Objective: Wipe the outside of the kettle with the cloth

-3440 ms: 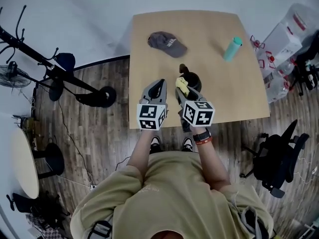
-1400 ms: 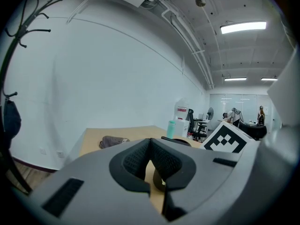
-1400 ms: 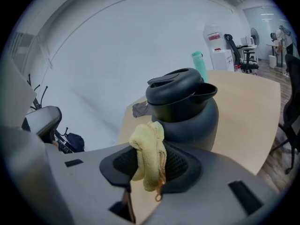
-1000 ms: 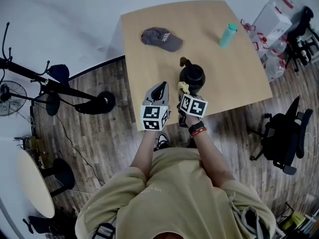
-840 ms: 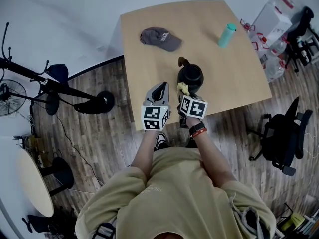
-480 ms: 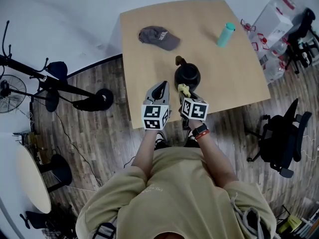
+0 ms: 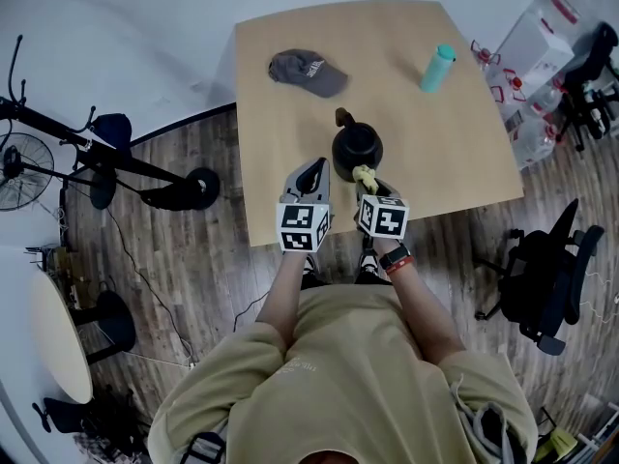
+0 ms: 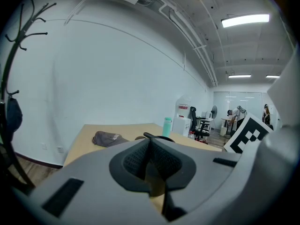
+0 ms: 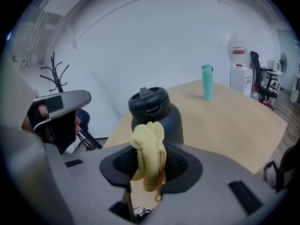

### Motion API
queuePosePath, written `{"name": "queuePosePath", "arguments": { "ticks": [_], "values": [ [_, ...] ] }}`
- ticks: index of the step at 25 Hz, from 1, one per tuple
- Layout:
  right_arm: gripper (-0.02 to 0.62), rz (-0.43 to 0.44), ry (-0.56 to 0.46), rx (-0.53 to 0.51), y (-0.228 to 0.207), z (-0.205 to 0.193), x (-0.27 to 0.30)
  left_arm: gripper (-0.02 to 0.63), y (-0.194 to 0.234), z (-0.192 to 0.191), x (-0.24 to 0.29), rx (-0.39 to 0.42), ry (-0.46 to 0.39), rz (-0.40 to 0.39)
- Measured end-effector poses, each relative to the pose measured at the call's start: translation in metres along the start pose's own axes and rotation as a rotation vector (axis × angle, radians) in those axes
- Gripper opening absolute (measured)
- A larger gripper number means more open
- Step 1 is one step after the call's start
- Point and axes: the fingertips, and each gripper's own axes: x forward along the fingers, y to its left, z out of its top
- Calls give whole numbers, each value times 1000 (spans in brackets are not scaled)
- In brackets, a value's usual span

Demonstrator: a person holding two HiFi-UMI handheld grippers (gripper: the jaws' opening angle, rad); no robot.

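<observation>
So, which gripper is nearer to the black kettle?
Right. The right gripper, shut on the cloth, is close in front of the kettle; the left gripper is farther off, to its left.

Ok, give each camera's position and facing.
Head view: on the person's head, steeply down onto the wooden table; arms, left gripper, right gripper show.
Left gripper view: on the left gripper, facing along its shut, empty jaws.
Right gripper view: on the right gripper, facing the round black kettle past its clamped yellow cloth.
All share the teal bottle.
</observation>
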Motion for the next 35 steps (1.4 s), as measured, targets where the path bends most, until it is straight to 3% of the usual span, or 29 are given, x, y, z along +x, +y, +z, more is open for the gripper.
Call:
{"name": "queuePosePath", "arguments": {
  "ticks": [6, 12, 26, 35],
  "values": [
    [141, -49, -17, -100, -28, 9, -5, 24, -8, -2, 6, 1, 0, 24],
    [140, -64, -18, -132, -58, 23, 0, 23, -14, -3, 11, 8, 3, 50],
    [140, 2, 32, -516, -92, 61, 37, 23, -8, -6, 6, 31, 17, 112],
    [140, 47, 48, -578, -91, 75, 53, 25, 1, -3, -1, 48, 27, 116]
  ]
}}
